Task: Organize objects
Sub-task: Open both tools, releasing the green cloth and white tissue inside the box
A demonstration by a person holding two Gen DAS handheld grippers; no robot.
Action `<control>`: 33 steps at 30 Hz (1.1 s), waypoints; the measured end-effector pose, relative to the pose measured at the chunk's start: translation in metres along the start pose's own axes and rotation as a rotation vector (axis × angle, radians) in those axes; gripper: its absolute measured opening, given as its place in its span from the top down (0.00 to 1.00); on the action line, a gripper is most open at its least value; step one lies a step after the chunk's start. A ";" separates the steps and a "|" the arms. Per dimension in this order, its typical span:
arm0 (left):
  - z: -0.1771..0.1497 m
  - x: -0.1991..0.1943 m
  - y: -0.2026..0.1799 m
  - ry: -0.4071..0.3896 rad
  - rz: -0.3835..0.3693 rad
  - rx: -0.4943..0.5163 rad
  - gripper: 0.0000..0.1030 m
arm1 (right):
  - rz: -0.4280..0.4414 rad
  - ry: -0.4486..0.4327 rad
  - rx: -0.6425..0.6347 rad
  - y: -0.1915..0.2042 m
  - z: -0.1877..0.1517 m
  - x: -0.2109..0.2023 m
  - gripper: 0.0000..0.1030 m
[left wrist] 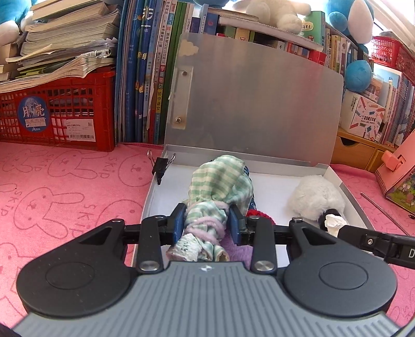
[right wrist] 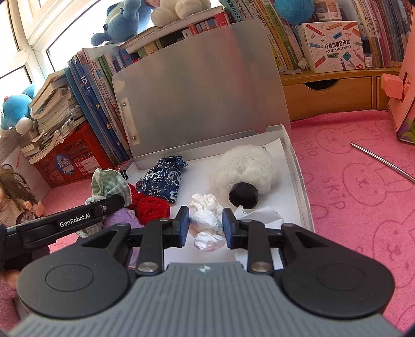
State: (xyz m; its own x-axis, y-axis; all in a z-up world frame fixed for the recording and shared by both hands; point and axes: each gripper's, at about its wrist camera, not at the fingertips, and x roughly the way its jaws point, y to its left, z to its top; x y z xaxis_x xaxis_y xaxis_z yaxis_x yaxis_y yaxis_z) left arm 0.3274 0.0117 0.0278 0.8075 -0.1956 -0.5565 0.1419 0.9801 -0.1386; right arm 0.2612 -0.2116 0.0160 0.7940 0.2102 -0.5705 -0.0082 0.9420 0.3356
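Left gripper pinches a checked cloth bundle over the open box; right gripper pinches crumpled tissue there (fluffy toy, pouch ahead, already boxed); both remain unreleased.

A pink rabbit-printed cloth is covering the surface, and daylight is pouring in through a white-framed window — up and left of a row of upright books. Left of the books a red plastic crate is carrying stacked papers; right of them a pale wooden drawer unit is standing — blue plush toys are sitting on top of the books.
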 end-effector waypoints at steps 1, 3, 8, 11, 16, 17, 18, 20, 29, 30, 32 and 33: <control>0.000 0.001 0.001 -0.002 -0.002 -0.010 0.61 | -0.001 -0.001 -0.002 0.000 0.000 0.001 0.68; 0.000 0.001 0.002 -0.007 -0.015 -0.022 0.60 | 0.001 -0.005 -0.006 0.001 0.000 0.001 0.67; -0.001 -0.005 -0.004 -0.021 -0.026 0.019 0.30 | 0.014 -0.028 -0.014 0.004 -0.001 0.000 0.45; 0.000 -0.011 -0.010 -0.037 -0.009 0.057 0.25 | 0.022 -0.044 -0.008 0.005 0.000 -0.004 0.42; 0.003 -0.026 -0.011 -0.061 -0.014 0.059 0.15 | 0.013 -0.063 -0.025 0.006 0.001 -0.015 0.40; 0.003 -0.029 -0.011 -0.065 -0.017 0.058 0.14 | 0.013 -0.067 -0.026 0.006 0.001 -0.017 0.40; 0.004 -0.032 -0.011 -0.068 -0.018 0.058 0.13 | 0.013 -0.072 -0.027 0.006 0.000 -0.020 0.40; 0.003 -0.039 -0.012 -0.076 -0.020 0.066 0.13 | 0.016 -0.078 -0.025 0.005 0.000 -0.024 0.38; -0.006 -0.069 -0.018 -0.103 -0.019 0.127 0.09 | -0.008 -0.114 -0.088 0.012 -0.011 -0.048 0.32; -0.008 -0.074 -0.018 -0.104 -0.023 0.128 0.08 | -0.013 -0.118 -0.100 0.014 -0.013 -0.050 0.32; -0.011 -0.080 -0.018 -0.106 -0.034 0.128 0.08 | -0.020 -0.129 -0.120 0.016 -0.017 -0.056 0.28; -0.013 -0.084 -0.018 -0.106 -0.039 0.129 0.08 | -0.022 -0.132 -0.128 0.017 -0.019 -0.059 0.27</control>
State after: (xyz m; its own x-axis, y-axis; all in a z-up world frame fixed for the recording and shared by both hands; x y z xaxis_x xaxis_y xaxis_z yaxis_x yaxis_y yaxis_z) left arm 0.2492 0.0101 0.0660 0.8549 -0.2355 -0.4623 0.2408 0.9694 -0.0486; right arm 0.2029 -0.2028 0.0408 0.8676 0.1610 -0.4705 -0.0609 0.9734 0.2207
